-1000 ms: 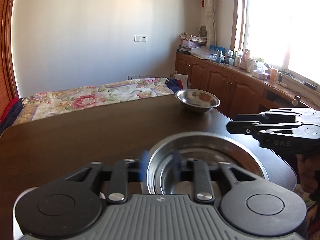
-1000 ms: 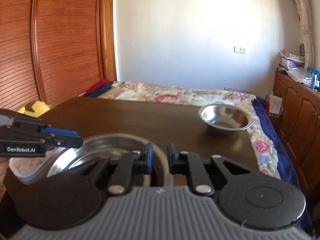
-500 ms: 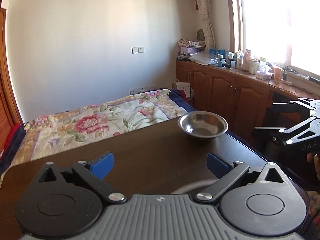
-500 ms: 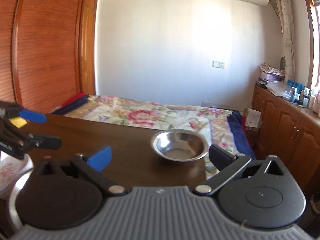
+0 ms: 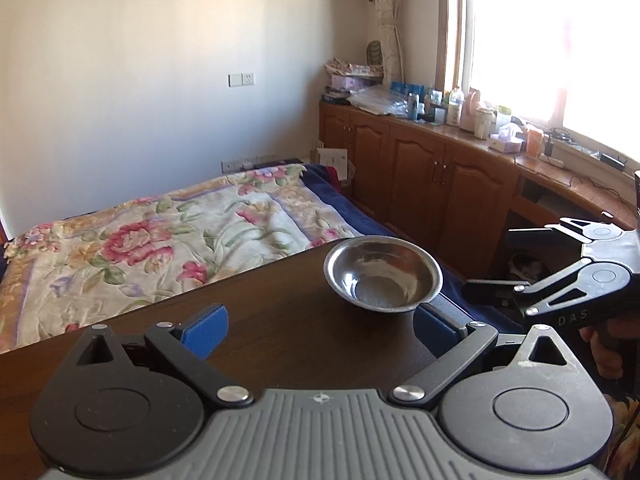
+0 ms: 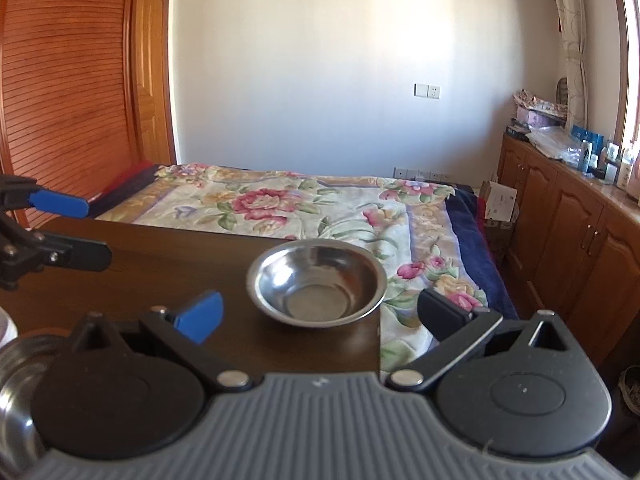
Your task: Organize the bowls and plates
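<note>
At my far left, low in the right wrist view, sits the rim of a large steel basin (image 6: 16, 384), half hidden behind my tool body; something white (image 6: 6, 326) shows just beyond it, too cropped to name. My left gripper (image 5: 320, 330) has just been opening and now stands spread about as wide as it goes, with only bare dark wooden table (image 5: 260, 312) between its blue pads and nothing in its hold; seen from the right wrist, it reaches in from the left edge over the table.

Moving rightward, the small stainless steel bowl (image 6: 316, 282) stands upright and empty near the table's far right corner, close to the edge where the floral bedspread (image 6: 304, 204) begins; from both wrists it lies ahead of the fingers, apart from them. My right gripper (image 6: 320, 314) has likewise just been opening and is splayed fully wide, holding nothing; its right finger hangs out past the table edge, over the bedspread.

I judge the next job is to fetch that small bowl and nest it with the basin; the risk lies in its place. It is shallow, slick and light, so a finger arriving off-centre could nudge it off the corner onto the bedspread or the floor; a pinch on its sloped wall may slip. My two claws also point at the same bowl, and if both close in together they could knock each other or the rim.
</note>
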A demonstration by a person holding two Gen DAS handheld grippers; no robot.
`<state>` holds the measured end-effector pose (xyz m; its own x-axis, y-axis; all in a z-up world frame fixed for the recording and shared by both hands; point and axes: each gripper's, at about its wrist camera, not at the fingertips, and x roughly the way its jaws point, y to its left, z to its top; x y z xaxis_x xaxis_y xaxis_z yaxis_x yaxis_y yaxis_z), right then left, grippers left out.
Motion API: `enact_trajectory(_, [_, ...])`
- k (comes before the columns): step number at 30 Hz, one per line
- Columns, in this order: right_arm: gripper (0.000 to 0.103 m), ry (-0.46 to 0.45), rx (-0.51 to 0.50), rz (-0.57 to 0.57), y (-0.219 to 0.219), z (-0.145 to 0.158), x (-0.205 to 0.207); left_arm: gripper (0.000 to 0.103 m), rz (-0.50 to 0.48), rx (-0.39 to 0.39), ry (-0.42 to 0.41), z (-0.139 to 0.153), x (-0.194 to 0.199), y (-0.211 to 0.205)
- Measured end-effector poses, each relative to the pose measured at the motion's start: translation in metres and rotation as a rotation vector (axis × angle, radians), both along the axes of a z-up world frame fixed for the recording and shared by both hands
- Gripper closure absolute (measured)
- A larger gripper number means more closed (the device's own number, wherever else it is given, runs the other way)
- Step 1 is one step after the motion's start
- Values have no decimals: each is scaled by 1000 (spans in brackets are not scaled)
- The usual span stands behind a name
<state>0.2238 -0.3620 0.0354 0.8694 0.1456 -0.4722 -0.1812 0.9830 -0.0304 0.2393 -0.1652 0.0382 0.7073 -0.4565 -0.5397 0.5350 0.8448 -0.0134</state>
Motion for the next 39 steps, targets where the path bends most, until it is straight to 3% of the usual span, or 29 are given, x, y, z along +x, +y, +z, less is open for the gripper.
enact_trajectory(10, [1,24,76,-6,-20,-15,38,27,-49,91,33,-13,43,-31])
enact_trajectory(13, [18,41,87,-5,-23,-20,45,34,-64,107,52,-20,54,-40])
enact_trajectory(15, [20,54,105,-9,-25,-23,49,40,-79,114,63,-23,61,-45])
enact_trajectory(23, [42,85,147,-21,-35,-33,60,46,-84,132,96,-35,81,-61])
enact_trajectory(39, [60,122,207,-9,-40,-41,66,59,-74,117,190,-55,107,-75])
